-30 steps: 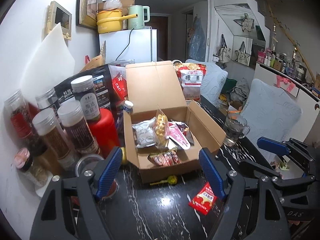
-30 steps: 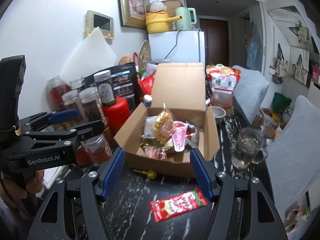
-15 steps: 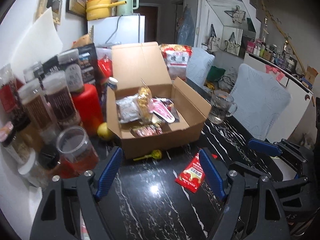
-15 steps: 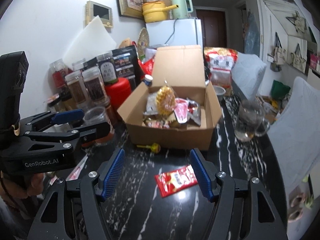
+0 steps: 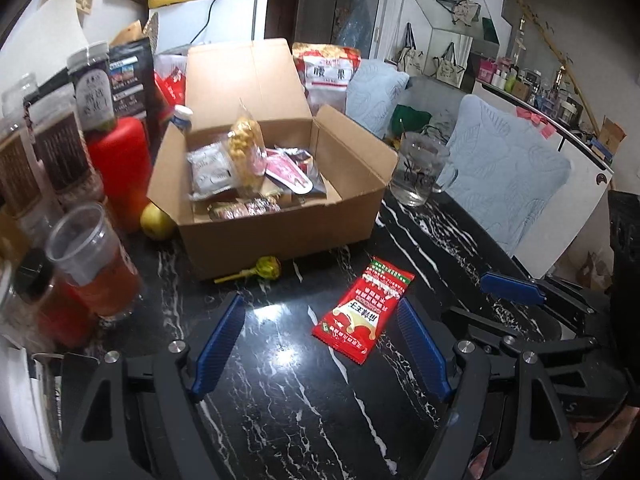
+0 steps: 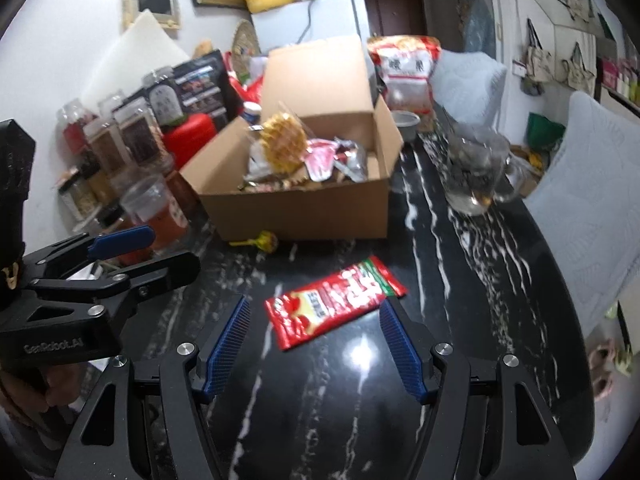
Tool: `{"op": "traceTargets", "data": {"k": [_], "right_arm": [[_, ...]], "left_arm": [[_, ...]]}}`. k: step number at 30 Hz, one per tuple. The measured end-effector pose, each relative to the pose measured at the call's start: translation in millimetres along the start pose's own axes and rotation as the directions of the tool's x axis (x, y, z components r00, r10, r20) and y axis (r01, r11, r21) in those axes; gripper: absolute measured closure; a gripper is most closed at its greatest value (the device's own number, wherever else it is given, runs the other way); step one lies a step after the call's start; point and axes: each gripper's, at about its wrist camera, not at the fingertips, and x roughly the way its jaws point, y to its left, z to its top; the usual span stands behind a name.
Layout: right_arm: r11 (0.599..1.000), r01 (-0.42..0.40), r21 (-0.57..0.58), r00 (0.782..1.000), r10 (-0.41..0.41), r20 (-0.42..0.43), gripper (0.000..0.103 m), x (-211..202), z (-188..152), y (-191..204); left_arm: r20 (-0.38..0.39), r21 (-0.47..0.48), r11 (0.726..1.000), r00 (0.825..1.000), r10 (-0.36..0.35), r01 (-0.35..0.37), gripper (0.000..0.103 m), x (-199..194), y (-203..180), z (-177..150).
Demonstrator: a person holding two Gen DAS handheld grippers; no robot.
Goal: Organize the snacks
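Indoor light is dim and cool — overhead glare spots gleam on the black marble table point(image 5: 280, 400). Fisheye edges curve and darken. The right wrist view is motion-blurred.

Both grippers tilt down toward the tabletop, side by side. The left gripper point(image 5: 320, 340) has its blue-padded jaws spread wide with nothing between the pads. The right gripper point(image 6: 314, 342) is likewise parted and grips nothing. A hand point(image 6: 48, 384) wraps the left gripper's handle; fingers point(image 5: 600, 440) show beneath the right one's handle.
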Motion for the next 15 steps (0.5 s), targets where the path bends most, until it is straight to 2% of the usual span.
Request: {"op": "traceTargets", "data": {"k": [9, 11, 13, 15], "right_arm": [[0.995, 0.035, 0.09, 0.993, -0.025, -0.117, 0.035, 51, -7, -15], [0.992, 0.058, 0.112, 0.989, -0.042, -0.142, 0.031, 63, -7, -16], [0.989, 0.062, 0.135, 0.988, -0.041, -0.152, 0.02, 73, -6, -17], [0.984, 0.07, 0.163, 0.986, -0.043, -0.164, 0.016, 83, -3, -17]], "left_arm": [[-0.061, -0.055, 0.998, 0.998, 0.021, -0.025, 0.024, 35, 22, -7], [-0.068, -0.072, 0.997, 0.997, 0.029, -0.034, 0.024, 40, 29, -8], [-0.069, -0.09, 0.995, 0.997, 0.04, -0.047, 0.024, 45, 37, -8], [-0.07, -0.105, 0.993, 0.996, 0.052, -0.059, 0.024, 49, 45, -8]]}}
